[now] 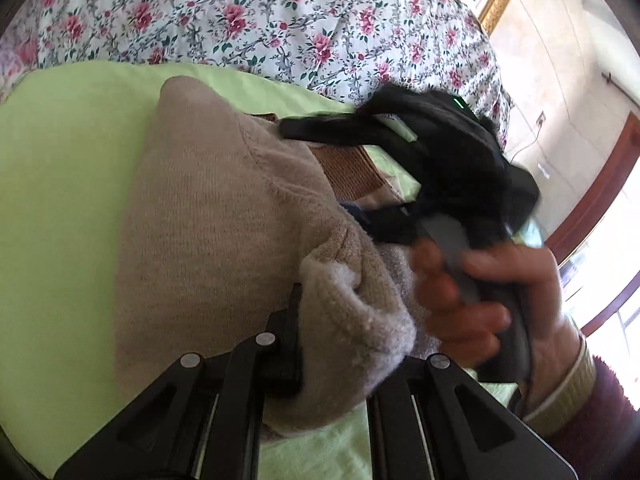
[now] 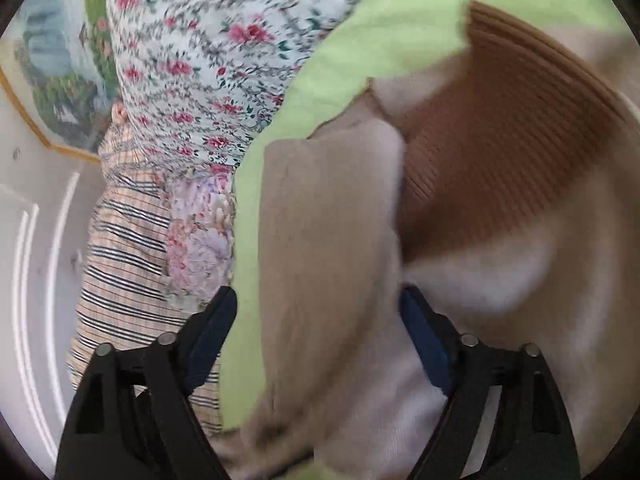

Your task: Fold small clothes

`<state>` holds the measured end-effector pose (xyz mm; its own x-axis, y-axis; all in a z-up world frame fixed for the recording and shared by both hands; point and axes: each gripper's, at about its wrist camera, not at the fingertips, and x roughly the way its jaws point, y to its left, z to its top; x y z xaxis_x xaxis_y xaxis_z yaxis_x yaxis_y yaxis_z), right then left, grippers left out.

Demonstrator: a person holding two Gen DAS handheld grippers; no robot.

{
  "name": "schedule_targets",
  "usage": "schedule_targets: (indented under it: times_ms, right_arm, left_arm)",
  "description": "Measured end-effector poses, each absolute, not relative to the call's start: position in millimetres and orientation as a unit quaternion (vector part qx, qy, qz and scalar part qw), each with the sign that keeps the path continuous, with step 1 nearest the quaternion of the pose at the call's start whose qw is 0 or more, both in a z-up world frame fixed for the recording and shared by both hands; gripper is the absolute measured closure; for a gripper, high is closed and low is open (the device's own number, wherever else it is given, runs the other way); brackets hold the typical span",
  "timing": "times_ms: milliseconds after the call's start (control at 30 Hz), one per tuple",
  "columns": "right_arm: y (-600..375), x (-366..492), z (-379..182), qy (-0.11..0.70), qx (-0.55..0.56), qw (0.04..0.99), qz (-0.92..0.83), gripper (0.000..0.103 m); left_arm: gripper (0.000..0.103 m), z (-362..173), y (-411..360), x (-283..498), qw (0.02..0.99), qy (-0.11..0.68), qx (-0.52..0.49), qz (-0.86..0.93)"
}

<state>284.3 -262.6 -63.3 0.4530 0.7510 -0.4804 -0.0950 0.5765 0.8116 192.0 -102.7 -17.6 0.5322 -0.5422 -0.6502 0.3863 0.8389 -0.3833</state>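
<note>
- Left gripper (image 1: pixel 320 344) clamped on bunched edge of beige knit sweater (image 1: pixel 208 216), fabric lifted right at its tips.
- Right gripper (image 2: pixel 320 312) jaws apart, a sweater fold between them; contact unclear.
- Hand (image 1: pixel 492 300) holding right gripper, just right of left one.
- Green sheet (image 1: pixel 60 184) beneath sweater.
- Floral quilt (image 1: pixel 248 16) beyond.

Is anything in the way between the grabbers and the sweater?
Nothing visible. The left gripper is already shut on a fold of the beige sweater. In the right wrist view, the right gripper has sweater cloth lying between its jaws, with no other thing in front of it. The sweater rests on the green sheet.
</note>
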Motion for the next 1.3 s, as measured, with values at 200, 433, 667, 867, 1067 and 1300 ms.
schedule_targets:
  times_ms: [200,433,667,867,1067,1300]
  right_arm:
    - [-259.0,288.8,-22.8,0.419,0.291,0.815,0.274,0.086]
    - [-314.4,253.1,-12.6,0.409,0.199,0.865,0.21,0.086]
    - [-360.8,253.2,-52.1,0.451,0.195,0.858,0.149,0.087]
    - [-365.7,253.0,-54.1,0.451,0.182,0.862,0.14,0.085]
    - [-374.1,236.9,-58.5,0.442,0.189,0.87,0.109,0.078]
    - [-389.7,202.0,-55.8,0.442,0.19,0.875,0.063,0.032]
  left_arm:
    - [0.096,0.5,-107.5,189.2,0.874,0.388,-0.091,-0.276]
    - [0.096,5.3,-171.9,189.4,0.854,0.384,-0.098,-0.337]
    - [0.096,-40.3,-229.3,202.7,0.812,0.444,-0.103,-0.364]
    - [0.091,-44.2,-237.0,204.6,0.808,0.446,-0.095,-0.372]
    - [0.07,-41.4,-221.2,190.7,0.794,0.462,-0.084,-0.387]
    - [0.018,-19.9,-155.4,169.6,0.82,0.448,-0.071,-0.35]
